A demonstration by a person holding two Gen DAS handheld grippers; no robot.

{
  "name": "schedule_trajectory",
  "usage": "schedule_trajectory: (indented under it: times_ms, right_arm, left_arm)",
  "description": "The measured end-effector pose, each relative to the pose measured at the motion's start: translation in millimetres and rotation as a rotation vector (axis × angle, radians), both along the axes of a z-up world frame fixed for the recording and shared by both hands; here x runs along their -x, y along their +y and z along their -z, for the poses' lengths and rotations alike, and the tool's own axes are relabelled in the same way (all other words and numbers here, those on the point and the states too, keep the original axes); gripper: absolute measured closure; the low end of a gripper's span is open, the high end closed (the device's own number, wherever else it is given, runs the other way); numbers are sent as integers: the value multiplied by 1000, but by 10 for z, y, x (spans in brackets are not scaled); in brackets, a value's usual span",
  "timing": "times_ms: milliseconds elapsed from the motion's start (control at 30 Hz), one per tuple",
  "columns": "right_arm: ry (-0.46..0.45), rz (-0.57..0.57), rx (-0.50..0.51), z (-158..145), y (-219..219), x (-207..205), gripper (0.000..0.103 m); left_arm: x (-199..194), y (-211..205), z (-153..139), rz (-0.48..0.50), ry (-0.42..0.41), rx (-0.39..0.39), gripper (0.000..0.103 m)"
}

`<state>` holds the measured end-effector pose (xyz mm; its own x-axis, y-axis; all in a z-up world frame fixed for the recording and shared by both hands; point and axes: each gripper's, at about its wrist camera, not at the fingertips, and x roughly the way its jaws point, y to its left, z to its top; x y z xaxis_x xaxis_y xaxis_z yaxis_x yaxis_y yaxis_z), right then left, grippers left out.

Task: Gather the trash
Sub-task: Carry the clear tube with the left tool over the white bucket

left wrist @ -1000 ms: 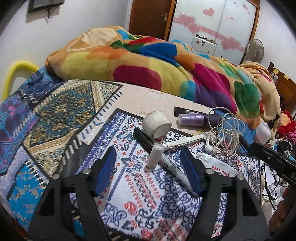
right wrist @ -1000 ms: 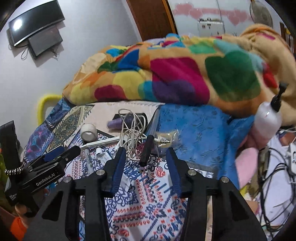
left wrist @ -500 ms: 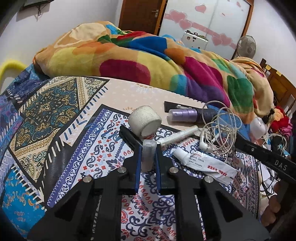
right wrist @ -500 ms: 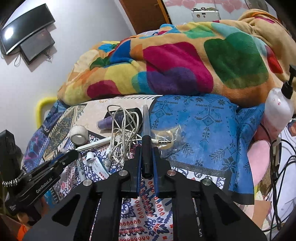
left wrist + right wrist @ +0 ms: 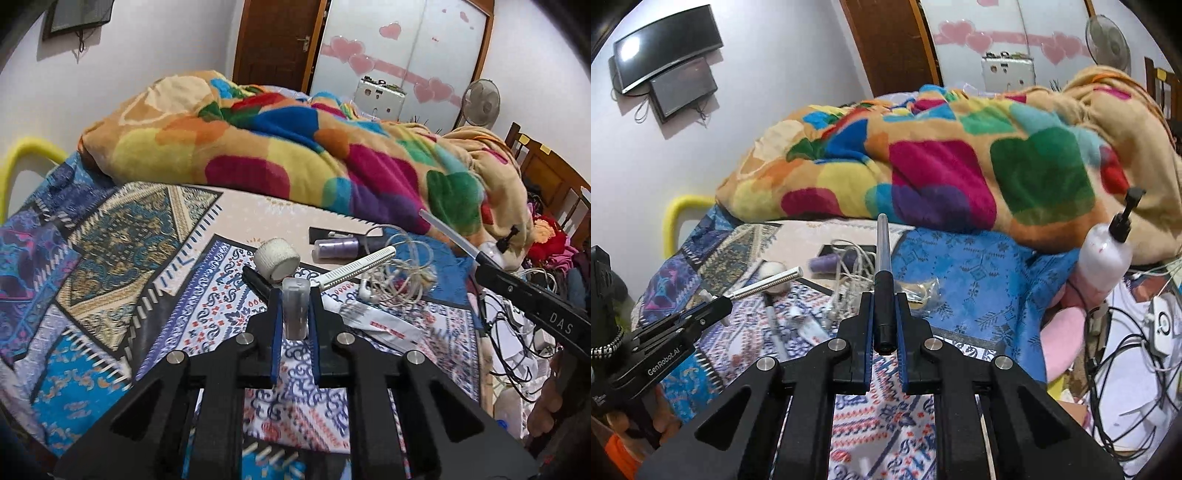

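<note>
Only the right wrist view is showing the pump bottle (image 5: pixel 1106 258). The left gripper (image 5: pixel 294 314) is clamping an upright clear tube (image 5: pixel 294 310) above the patterned cloth (image 5: pixel 207 314); the right gripper (image 5: pixel 884 317) is pinching a black-handled rod (image 5: pixel 884 291)

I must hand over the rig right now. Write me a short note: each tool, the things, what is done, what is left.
Left tool: shut on the small clear cap, off the bedspread.
Right tool: shut on the black and silver pen.
Done: both items gripped.
Left: no bin is in view; drop both there. The tape roll, white tube and earphone cable lie on the bed.
</note>
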<state>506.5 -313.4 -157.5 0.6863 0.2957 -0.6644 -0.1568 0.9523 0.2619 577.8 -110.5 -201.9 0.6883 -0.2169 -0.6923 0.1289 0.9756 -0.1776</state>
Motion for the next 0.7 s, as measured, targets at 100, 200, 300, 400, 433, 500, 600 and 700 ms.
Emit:
schedule_trajectory:
  times_ms: [100,200,300,400,433,500,600,700]
  right_arm:
    - [-23,-19,8,-181,54,131,93]
    - [-50,-39,23,-352,114,290,94]
    - [-82,-58,46,-508,186,467,93]
    - [-95,-93,42,-649,269,645,93]
    - [-105,-102,46,-699,308,714,93]
    - [-119,-121,47,-780,379,836,93]
    - [-137,-155,42,-896,522,1032,93]
    - [-150,-189,38,-979,683,1200,93]
  left_arm:
    - [151,32,-166,-2,-15,-9,91]
    - [337,90,-341,-8,-27,-19,91]
    - [566,184,-525,-33,-45,-27,91]
    - [783,275,-668,-50,-56,-32,91]
    - [866,310,-714,-56,-59,-38,91]
    - [1042,393,-801,-70,-66,-49,91]
    - [1312,531,-915,-93,-82,-63,91]
    - [1574,694,-1014,-124,-92,-69,91]
